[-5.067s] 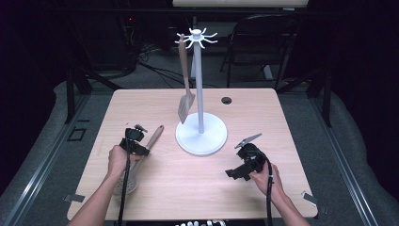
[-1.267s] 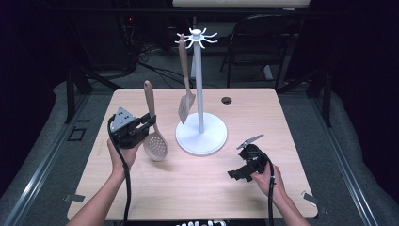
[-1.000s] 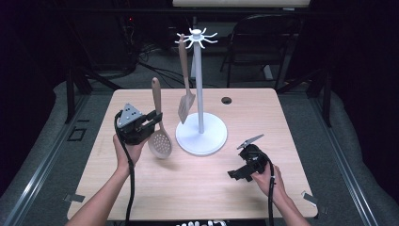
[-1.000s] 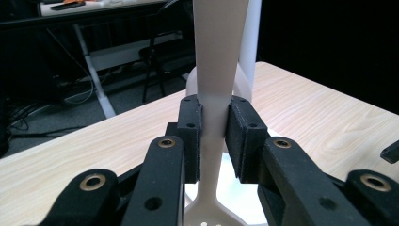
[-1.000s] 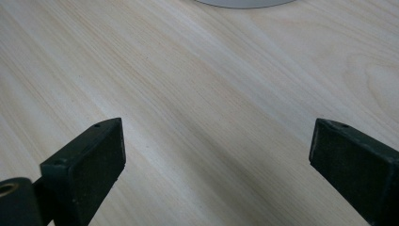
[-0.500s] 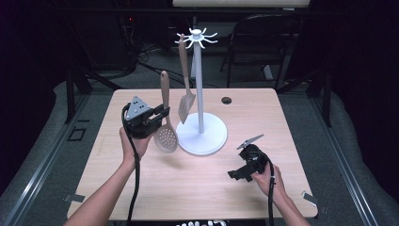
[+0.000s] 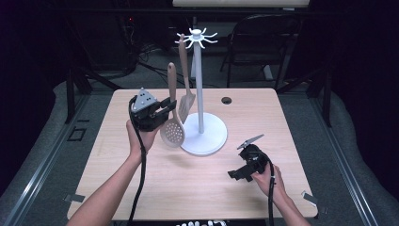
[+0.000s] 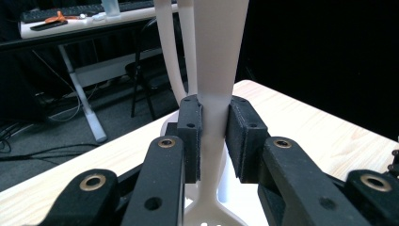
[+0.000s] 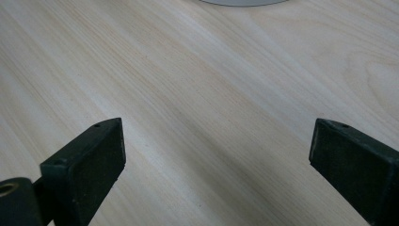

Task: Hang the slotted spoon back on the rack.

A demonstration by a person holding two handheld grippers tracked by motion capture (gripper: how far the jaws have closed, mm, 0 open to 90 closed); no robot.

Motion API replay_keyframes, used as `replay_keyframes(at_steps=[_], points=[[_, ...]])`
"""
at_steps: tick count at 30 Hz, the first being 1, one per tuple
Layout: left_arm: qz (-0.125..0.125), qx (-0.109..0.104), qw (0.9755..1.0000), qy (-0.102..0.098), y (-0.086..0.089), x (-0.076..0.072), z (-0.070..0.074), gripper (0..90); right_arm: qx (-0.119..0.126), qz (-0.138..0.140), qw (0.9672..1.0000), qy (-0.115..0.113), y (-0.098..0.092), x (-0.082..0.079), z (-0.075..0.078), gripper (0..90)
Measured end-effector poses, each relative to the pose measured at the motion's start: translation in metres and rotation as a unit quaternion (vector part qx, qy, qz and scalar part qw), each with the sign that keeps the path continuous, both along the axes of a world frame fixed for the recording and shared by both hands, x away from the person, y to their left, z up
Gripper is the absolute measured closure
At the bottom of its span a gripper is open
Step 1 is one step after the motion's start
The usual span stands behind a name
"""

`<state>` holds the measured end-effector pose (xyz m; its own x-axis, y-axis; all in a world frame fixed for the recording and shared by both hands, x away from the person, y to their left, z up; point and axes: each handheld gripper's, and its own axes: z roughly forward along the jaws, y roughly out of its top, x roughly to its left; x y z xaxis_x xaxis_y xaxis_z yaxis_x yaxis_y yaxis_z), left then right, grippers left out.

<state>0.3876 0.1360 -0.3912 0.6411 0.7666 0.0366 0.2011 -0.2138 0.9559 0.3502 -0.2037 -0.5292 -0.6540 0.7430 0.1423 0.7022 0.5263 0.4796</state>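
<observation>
A beige slotted spoon (image 7: 172, 127) stands upright in the air, handle up and perforated bowl down, held just left of the white utensil stand (image 7: 199, 89). My left gripper (image 7: 165, 107) is shut on its handle; in the left gripper view both pads (image 8: 190, 136) press the pale handle (image 8: 217, 70). A beige slotted turner (image 7: 184, 89) hangs from one of the stand's top hooks, right beside the spoon. My right gripper (image 7: 236, 175) rests low over the table's right front part, and its jaws (image 9: 211, 155) stand wide open with bare wood between them.
The stand's round white base (image 7: 207, 136) sits mid-table. A small black grommet (image 7: 227, 100) lies near the far edge of the wooden table (image 7: 188, 188). A dark chair (image 7: 263, 42) stands behind the table. Cables trail from both grippers toward the near edge.
My left gripper has carried the spoon right and upward, closer to the stand, and the spoon now stands more upright. The right gripper has stayed put.
</observation>
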Motion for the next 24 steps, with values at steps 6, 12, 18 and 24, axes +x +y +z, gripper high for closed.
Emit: replay_keyframes(at_steps=[6,12,18,24], points=[[-0.004,-0.004,1.0000,-0.002,-0.005,0.003,0.007,76.3,0.002,0.000,1.0000,0.000,0.000,0.000,0.000,3.8],[-0.005,-0.006,1.0000,-0.004,-0.010,0.006,0.013,76.3,0.003,0.000,1.0000,0.001,0.000,0.000,0.000,3.8],[-0.006,-0.005,1.0000,-0.005,-0.015,0.009,0.020,76.3,0.003,0.000,1.0000,0.000,0.000,0.000,0.000,3.8],[-0.005,-0.005,1.0000,-0.006,-0.020,0.013,0.025,76.3,-0.002,0.000,1.0000,0.000,-0.001,0.000,0.001,3.8]])
